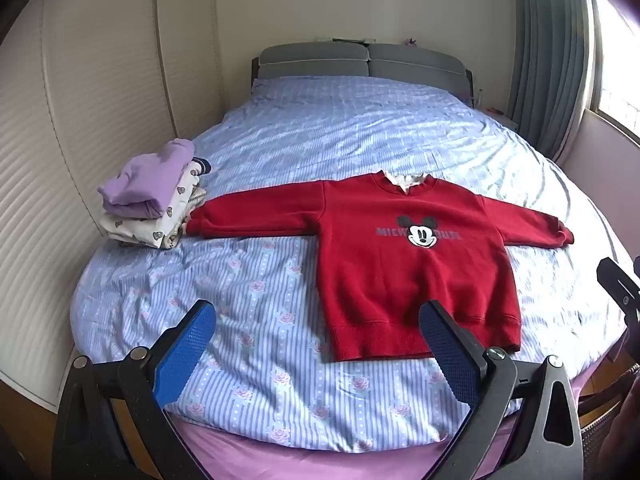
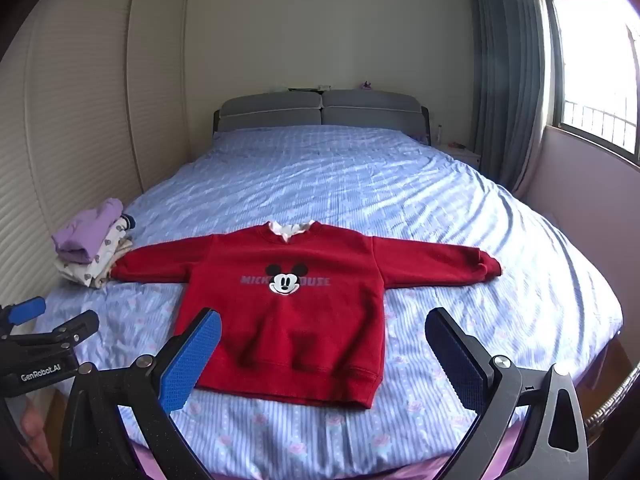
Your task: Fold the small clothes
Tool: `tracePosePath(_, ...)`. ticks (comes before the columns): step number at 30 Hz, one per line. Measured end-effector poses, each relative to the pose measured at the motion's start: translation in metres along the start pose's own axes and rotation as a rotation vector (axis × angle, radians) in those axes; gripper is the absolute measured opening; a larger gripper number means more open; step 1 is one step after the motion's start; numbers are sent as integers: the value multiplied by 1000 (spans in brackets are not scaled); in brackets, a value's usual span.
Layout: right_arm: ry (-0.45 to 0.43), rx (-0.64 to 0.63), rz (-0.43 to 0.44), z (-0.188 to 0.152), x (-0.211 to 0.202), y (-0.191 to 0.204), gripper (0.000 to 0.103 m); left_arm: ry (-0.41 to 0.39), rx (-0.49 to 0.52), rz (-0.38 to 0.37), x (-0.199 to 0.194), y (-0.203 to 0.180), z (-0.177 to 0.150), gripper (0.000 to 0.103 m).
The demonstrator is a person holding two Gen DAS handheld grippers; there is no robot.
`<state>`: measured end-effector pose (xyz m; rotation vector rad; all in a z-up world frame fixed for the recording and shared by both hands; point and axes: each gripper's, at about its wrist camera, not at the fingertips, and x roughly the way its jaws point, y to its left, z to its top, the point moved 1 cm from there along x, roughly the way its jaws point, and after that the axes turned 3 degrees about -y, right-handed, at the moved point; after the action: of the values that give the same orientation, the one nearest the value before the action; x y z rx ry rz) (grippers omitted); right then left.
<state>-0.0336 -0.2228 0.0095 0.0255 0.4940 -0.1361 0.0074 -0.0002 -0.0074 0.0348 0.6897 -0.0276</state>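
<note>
A red Mickey Mouse sweatshirt (image 1: 400, 264) lies flat, face up, on the bed with both sleeves spread out; it also shows in the right wrist view (image 2: 292, 304). My left gripper (image 1: 316, 320) is open and empty, held above the bed's near edge, left of the sweatshirt's hem. My right gripper (image 2: 322, 326) is open and empty, held above the hem. The left gripper also shows at the left edge of the right wrist view (image 2: 52, 320).
A stack of folded clothes (image 1: 156, 200), purple on top, sits by the left sleeve cuff, seen also in the right wrist view (image 2: 92, 240). The blue floral bedspread (image 1: 340, 136) covers the bed. Wardrobe doors (image 1: 80, 100) stand left, curtain and window (image 2: 580, 80) right.
</note>
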Motion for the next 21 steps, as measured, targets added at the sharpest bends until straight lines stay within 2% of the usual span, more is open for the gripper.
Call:
tracePosePath(8, -10, 6, -3, 1, -6, 0, 103, -17, -2, -19, 0, -2, 0, 103)
tracePosePath(13, -1, 0, -6, 4, -5, -7, 103, -14, -12, -18, -3, 13, -2, 103)
tracePosePath(21, -19, 7, -27, 4, -8, -4, 103, -33, -14, -1, -10, 9, -1, 103)
